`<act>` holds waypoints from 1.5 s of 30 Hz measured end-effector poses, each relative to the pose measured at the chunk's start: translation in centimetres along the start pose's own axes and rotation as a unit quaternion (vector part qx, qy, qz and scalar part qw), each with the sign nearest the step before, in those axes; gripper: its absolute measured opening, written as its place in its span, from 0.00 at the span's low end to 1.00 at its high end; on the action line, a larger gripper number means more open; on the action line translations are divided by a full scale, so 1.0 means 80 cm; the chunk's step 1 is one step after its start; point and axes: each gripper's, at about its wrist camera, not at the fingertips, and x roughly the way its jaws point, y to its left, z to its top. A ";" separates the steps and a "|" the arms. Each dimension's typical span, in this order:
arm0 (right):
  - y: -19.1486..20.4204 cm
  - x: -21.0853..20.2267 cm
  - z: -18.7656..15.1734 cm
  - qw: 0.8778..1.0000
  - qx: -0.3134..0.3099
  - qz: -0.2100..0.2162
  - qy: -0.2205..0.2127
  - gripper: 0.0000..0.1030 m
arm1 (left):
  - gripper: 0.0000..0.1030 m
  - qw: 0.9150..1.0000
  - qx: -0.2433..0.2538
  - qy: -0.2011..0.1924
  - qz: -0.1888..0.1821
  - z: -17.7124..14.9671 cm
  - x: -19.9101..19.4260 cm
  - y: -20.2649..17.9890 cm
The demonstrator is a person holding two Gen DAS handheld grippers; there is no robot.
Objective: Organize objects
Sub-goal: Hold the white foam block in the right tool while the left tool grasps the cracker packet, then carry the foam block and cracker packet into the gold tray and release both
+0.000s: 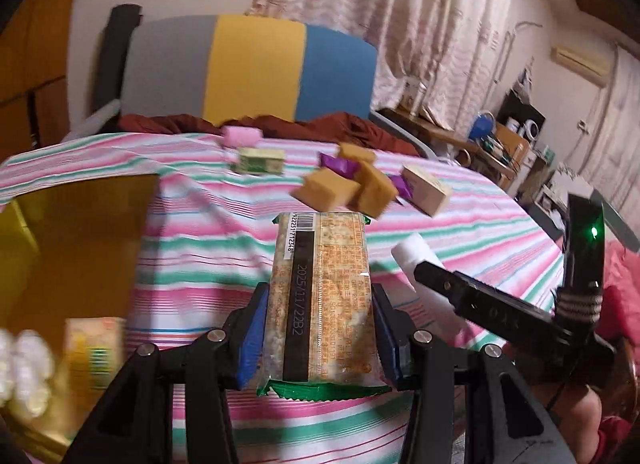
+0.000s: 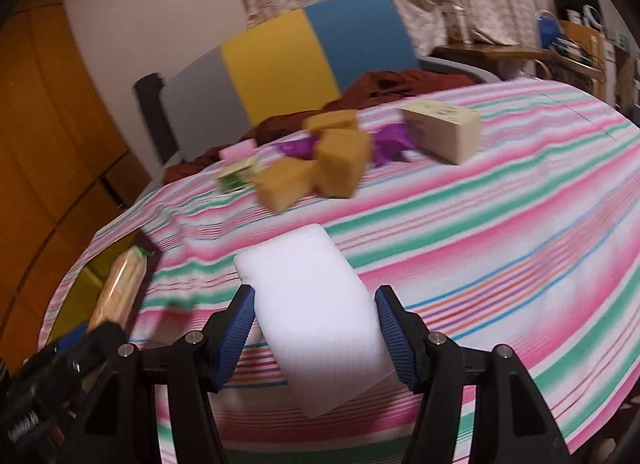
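In the left wrist view, a wrapped cracker packet is clamped across its width by the left gripper, above the striped cloth. It is judged light, crinkly and crushable. A yellow bin lies close on the left.

In the right wrist view, a white foam block is pinched by the right gripper; it is judged soft and light. Open cloth is seen ahead, before the sponge blocks.

Glossy clear plastic wraps the cracker pack; the white block looks matt foam; the striped tablecloth is cloth.
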 end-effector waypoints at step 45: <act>0.342 0.044 -0.030 0.958 -0.166 0.205 0.109 0.61 | 0.78 0.947 -0.238 0.030 0.215 0.023 -0.107 0.380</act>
